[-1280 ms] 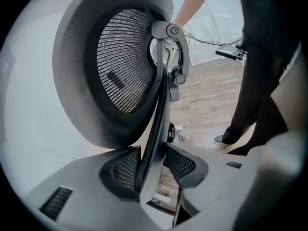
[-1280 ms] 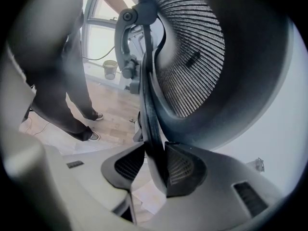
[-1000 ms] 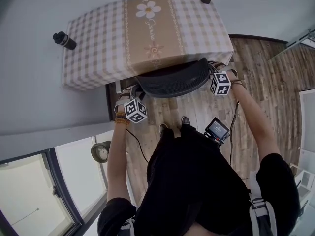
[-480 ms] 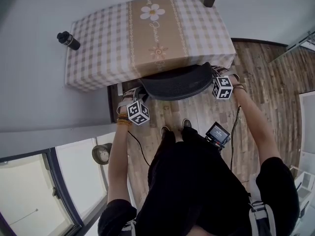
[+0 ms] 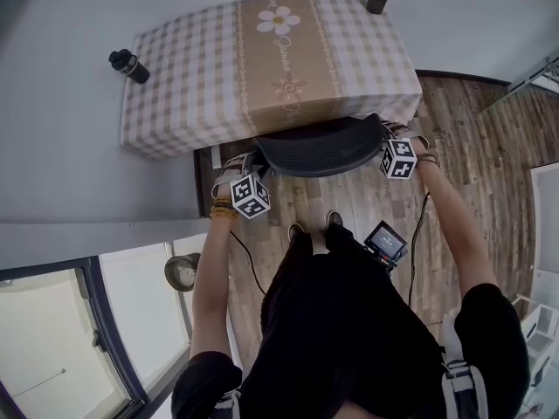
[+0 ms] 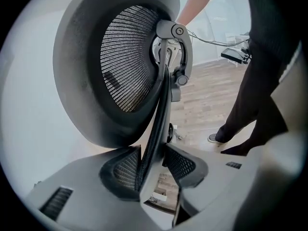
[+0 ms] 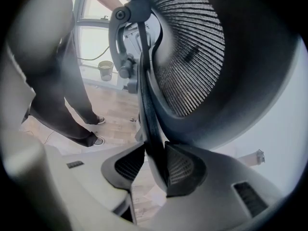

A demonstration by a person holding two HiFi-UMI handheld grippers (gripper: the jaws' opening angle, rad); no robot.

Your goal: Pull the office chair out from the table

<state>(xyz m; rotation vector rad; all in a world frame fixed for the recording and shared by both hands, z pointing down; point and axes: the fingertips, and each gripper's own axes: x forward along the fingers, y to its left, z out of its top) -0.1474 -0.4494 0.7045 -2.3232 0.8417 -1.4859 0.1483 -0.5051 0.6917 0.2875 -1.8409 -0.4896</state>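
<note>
Left hand-held gripper (image 6: 153,165) and right hand-held gripper (image 7: 155,165) tight on office chair (image 5: 319,145) backrest edges (seat unseen beneath table (image 5: 192,77))

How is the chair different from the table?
The office chair is dark mesh; the table wears a beige checked cloth with a daisy. The left hand-held gripper and right hand-held gripper clamp the chair's back; neither holds the table. Both stand right before the person.
</note>
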